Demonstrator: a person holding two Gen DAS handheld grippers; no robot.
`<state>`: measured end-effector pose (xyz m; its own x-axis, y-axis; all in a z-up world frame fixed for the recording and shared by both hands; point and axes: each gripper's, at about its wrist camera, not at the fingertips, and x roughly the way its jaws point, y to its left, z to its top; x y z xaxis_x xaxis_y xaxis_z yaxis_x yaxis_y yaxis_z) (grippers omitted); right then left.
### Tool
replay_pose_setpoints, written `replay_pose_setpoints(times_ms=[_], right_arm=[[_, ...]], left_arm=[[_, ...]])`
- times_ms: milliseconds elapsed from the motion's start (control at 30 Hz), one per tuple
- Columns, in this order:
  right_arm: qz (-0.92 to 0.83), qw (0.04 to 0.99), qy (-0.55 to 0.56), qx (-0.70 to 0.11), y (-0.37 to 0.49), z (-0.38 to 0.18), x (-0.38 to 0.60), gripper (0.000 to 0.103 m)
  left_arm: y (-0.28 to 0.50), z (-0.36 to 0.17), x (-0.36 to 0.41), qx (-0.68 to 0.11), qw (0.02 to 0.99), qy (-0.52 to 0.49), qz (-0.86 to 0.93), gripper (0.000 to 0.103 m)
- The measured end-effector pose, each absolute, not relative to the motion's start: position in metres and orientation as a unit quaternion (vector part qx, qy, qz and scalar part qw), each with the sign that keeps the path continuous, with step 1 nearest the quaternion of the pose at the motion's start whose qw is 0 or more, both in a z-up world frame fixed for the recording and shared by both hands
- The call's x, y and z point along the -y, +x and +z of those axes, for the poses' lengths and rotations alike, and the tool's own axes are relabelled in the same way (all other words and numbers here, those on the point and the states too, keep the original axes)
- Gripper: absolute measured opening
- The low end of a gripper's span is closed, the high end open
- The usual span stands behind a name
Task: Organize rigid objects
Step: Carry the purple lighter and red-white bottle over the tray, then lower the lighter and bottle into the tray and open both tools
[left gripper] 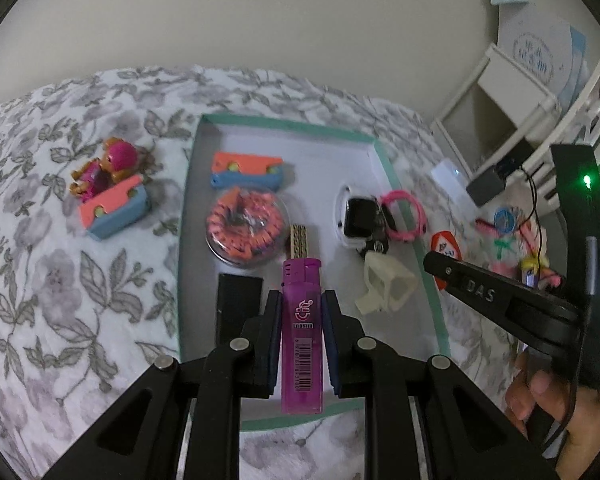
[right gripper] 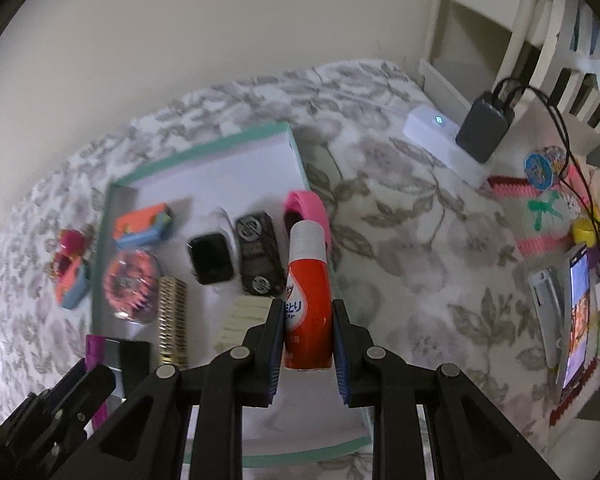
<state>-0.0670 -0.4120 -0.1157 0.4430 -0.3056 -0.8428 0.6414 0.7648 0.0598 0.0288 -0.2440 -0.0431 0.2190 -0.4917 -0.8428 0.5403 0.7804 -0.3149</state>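
**2 grippers, 2 items held over the tray**

At the left of the left wrist view, a pink-helmeted toy figure (left gripper: 108, 168) and an orange-and-blue plastic block (left gripper: 116, 210) lie on the floral bedspread (left gripper: 40, 280), outside the shallow white tray with the teal rim (left gripper: 284, 122). Inside it sit a second orange-and-blue block (left gripper: 246, 170), a round clear case of orange beads (left gripper: 246, 230), a black-faced smartwatch (left gripper: 358, 218) and a cream plastic clip (left gripper: 386, 284).

At lower centre, the left gripper (left gripper: 300, 320) has its jaws closed on the translucent purple plastic lighter (left gripper: 302, 332), gripped mid-body on its flat sides. It looks light, stiff and smooth, so a mid-body hold suits it; a loose hold could let it slip.

In the right wrist view's lower centre, the right gripper (right gripper: 308, 332) clamps the red plastic bottle with the white cap (right gripper: 309, 280) around its body, over the tray's right part. It looks rigid, rounded and prone to twisting.
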Motion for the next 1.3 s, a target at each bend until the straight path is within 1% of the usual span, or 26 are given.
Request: replay_pose_setpoints(times_ms=[700, 1033, 1133, 1200, 1300], right_arm=[[-0.268, 0.804, 0.2, -0.492, -0.056, -0.153, 0.413, 0.023], [-0.277, 0.799, 0.184, -0.5, -0.055, -0.152, 0.41, 0.024], [-0.281, 0.8, 0.178, -0.499, -0.053, -0.149, 0.409, 0.024], [-0.282, 0.801, 0.175, -0.498, -0.052, -0.146, 0.408, 0.024], [-0.286, 0.803, 0.169, -0.494, -0.051, -0.139, 0.405, 0.024]], left_arm=[[0.017, -0.082, 0.267, -0.575, 0.745, 0.081, -0.328, 0.02], [0.018, -0.084, 0.271, -0.577, 0.743, 0.078, -0.331, 0.02], [0.019, -0.082, 0.269, -0.576, 0.743, 0.076, -0.332, 0.025], [0.019, -0.079, 0.268, -0.575, 0.744, 0.073, -0.334, 0.033], [0.019, -0.072, 0.267, -0.57, 0.745, 0.068, -0.339, 0.034]])
